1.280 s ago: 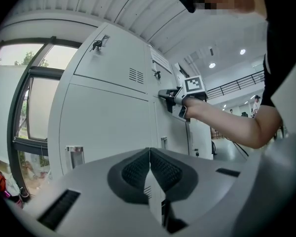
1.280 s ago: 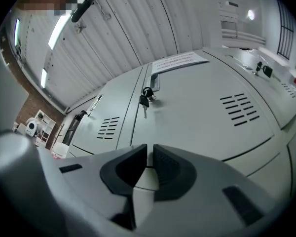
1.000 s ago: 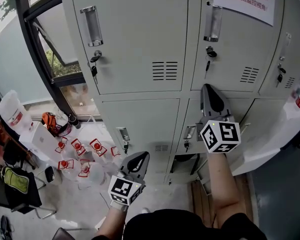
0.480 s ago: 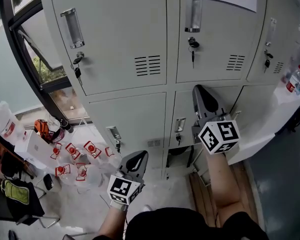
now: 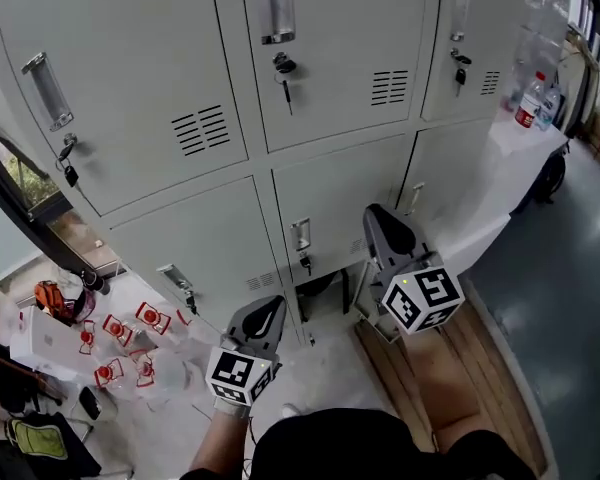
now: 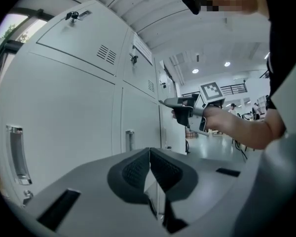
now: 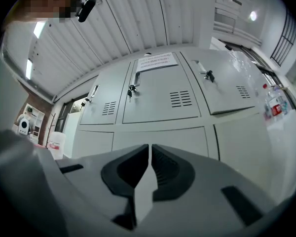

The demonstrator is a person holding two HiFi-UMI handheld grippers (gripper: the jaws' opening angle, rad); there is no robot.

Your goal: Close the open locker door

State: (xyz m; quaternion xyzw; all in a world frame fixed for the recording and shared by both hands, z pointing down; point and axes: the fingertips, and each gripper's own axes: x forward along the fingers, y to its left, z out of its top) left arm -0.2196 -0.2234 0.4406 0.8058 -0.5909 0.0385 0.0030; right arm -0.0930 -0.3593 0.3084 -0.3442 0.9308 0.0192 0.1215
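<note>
Grey lockers (image 5: 330, 78) face the left gripper (image 5: 271, 308) and right gripper (image 5: 380, 216), both closed.

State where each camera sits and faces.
Head view: on the person's head, looking steeply down at grey metal lockers; shows left gripper, right gripper, a forearm.
Left gripper view: on left gripper, along shut jaws beside lockers; shows right gripper, right hand.
Right gripper view: on right gripper, tilted up at lockers; shut jaws.
Shared: all show lockers.

The pale grey locker door (image 5: 502, 193), low at the lockers' right end, stands open, swung outward.
</note>
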